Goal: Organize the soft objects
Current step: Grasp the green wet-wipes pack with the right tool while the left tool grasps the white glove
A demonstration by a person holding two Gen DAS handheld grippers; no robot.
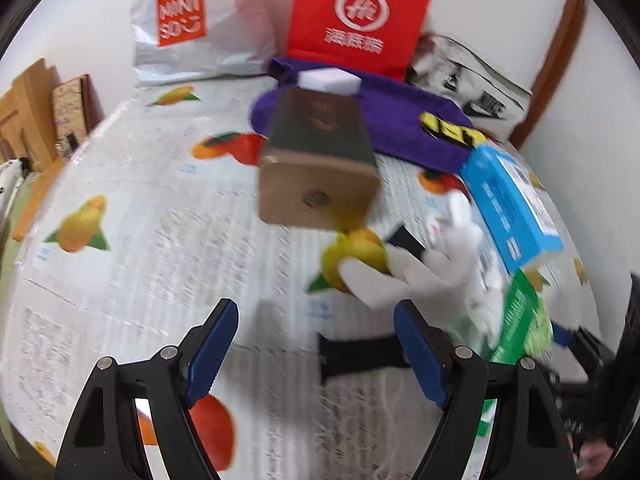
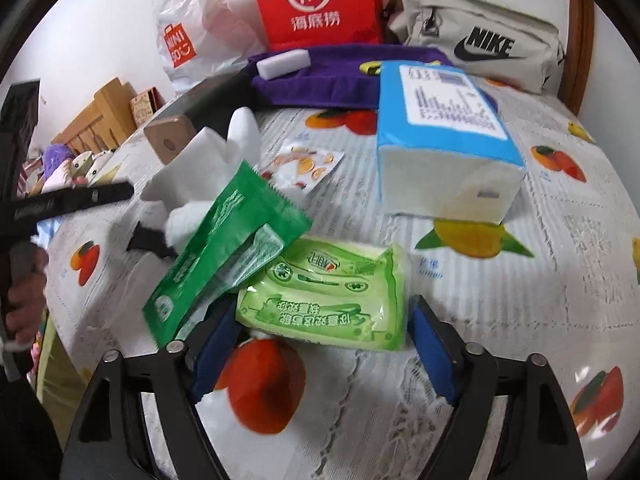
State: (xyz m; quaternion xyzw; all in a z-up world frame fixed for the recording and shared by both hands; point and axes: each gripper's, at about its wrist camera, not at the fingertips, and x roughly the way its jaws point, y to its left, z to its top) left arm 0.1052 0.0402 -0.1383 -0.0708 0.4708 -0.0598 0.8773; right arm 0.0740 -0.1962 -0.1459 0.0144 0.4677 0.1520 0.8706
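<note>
My right gripper (image 2: 324, 340) is open, its jaws on either side of a light green tissue pack (image 2: 324, 300) lying on the fruit-print tablecloth (image 2: 500, 320). A dark green packet (image 2: 228, 252) leans over its left side. A white plush toy (image 2: 212, 168) lies behind them, also in the left wrist view (image 1: 432, 268). A blue tissue box (image 2: 440, 140) stands further back. My left gripper (image 1: 316, 344) is open and empty above the cloth, with a black strap (image 1: 360, 356) between its jaws. A purple cloth bag (image 2: 344, 72) holds a white sponge (image 2: 284, 63).
A brown-ended dark box (image 1: 320, 160) lies mid-table. At the back stand a red paper bag (image 2: 316, 0), a white Miniso bag (image 2: 188, 28) and a grey Nike pouch (image 2: 480, 36). A small fruit-print sachet (image 2: 304, 164) lies flat. Wooden furniture (image 1: 28, 108) is at left.
</note>
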